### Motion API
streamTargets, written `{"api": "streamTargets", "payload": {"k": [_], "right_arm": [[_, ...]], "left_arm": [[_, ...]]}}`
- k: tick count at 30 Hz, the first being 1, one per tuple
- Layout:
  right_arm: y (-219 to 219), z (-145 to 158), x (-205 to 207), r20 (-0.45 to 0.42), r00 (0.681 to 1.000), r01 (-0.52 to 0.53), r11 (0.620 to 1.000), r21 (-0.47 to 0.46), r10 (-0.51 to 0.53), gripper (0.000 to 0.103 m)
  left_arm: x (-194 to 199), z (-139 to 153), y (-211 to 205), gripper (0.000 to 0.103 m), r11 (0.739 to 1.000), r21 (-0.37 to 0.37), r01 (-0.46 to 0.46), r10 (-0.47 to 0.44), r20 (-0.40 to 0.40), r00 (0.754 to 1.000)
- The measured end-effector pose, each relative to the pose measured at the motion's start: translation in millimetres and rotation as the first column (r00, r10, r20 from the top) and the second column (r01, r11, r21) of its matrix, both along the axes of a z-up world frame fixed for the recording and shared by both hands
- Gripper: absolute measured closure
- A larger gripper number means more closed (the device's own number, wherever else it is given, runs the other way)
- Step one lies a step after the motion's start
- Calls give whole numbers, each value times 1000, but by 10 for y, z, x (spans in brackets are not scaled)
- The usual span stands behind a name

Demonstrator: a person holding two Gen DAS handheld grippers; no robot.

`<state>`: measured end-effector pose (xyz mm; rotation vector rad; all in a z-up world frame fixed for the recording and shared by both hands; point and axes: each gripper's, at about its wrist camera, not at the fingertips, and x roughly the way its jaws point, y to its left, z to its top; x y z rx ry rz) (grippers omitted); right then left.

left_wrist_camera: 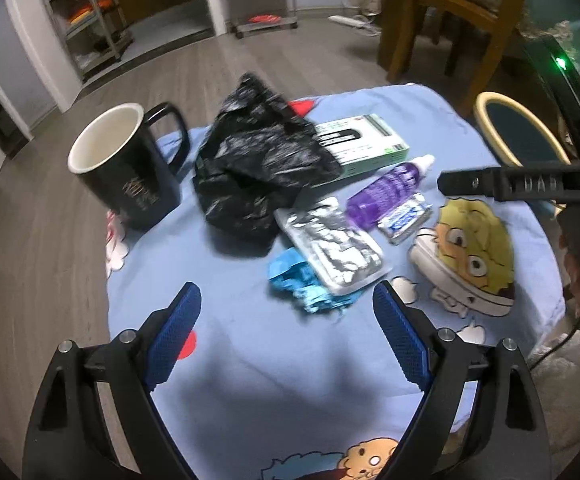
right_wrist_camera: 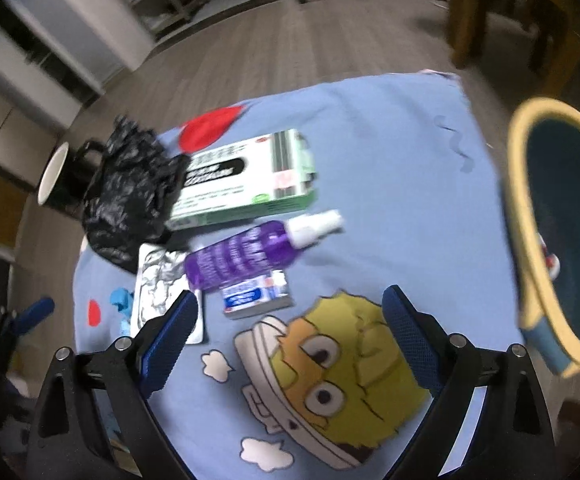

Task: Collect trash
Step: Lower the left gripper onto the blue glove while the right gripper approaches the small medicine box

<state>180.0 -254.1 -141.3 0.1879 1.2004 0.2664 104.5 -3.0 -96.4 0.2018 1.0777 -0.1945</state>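
Note:
On the blue cartoon tablecloth lie a crumpled black plastic bag, a silver foil pack, a crumpled blue wrapper, a purple bottle, a small blue-white box and a green-white carton. My left gripper is open and empty, just short of the blue wrapper. My right gripper is open and empty, hovering near the small box and purple bottle. The foil pack and black bag lie to its left.
A black mug stands at the table's left edge. A yellow-rimmed dark bin stands off the table's right side; it also shows in the left wrist view. A wooden chair and metal shelves stand on the floor beyond.

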Motion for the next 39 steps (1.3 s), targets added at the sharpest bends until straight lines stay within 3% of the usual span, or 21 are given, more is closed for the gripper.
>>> {"api": "streamTargets", "payload": {"k": [4,9,13,14,21,25,27,29,30,32,34,37,39], "right_arm": [[272,-186,19,-18,995,-102,994,-35,101,16],[525,-337,36,-33,987,-156,985,-73,154,20],[705,-437,-7,-50,976,-216,965,-148,211,42],[721,-435,-20,-44,975,-221,960,-171,217,43],[590,-400,-29,-51,990,-139,985,-101,134,43],[515,-387,-20,-51,992,-116,990,-82,112,43],[517,-395,-25,-53,992,-123,989,-83,119,43],[521,-400,-24,-53,991,-128,988,-89,124,43],[419,-357,23,-55,991,-128,988,-88,124,43],[380,-365,25,-58,991,-123,989,-83,119,43],[331,-364,20,-56,991,-122,989,-83,118,43],[274,-293,-3,-45,993,-115,990,-78,112,43],[220,-234,-48,-40,994,-100,992,-76,97,43]], "left_arm": [[33,-8,109,17,999,-23,-35,34,-17,999],[47,-35,163,17,999,-26,-46,45,-32,998],[64,-100,179,17,999,-15,-45,45,-51,998],[64,-111,184,17,999,-14,-45,44,-55,997],[121,-270,132,17,1000,3,-28,28,-67,997],[223,-378,164,20,998,-33,-56,53,-74,996],[267,-371,203,23,994,-87,-73,67,-65,996],[313,-383,247,28,985,-146,-97,87,-75,993],[334,-405,262,35,980,-168,-104,90,-87,992],[374,-488,281,54,975,-192,-116,93,-128,987],[379,-519,292,84,970,-214,-115,85,-144,986],[351,-441,253,101,976,-197,-95,71,-122,990],[312,-327,220,102,982,-173,-74,60,-84,995]]}}
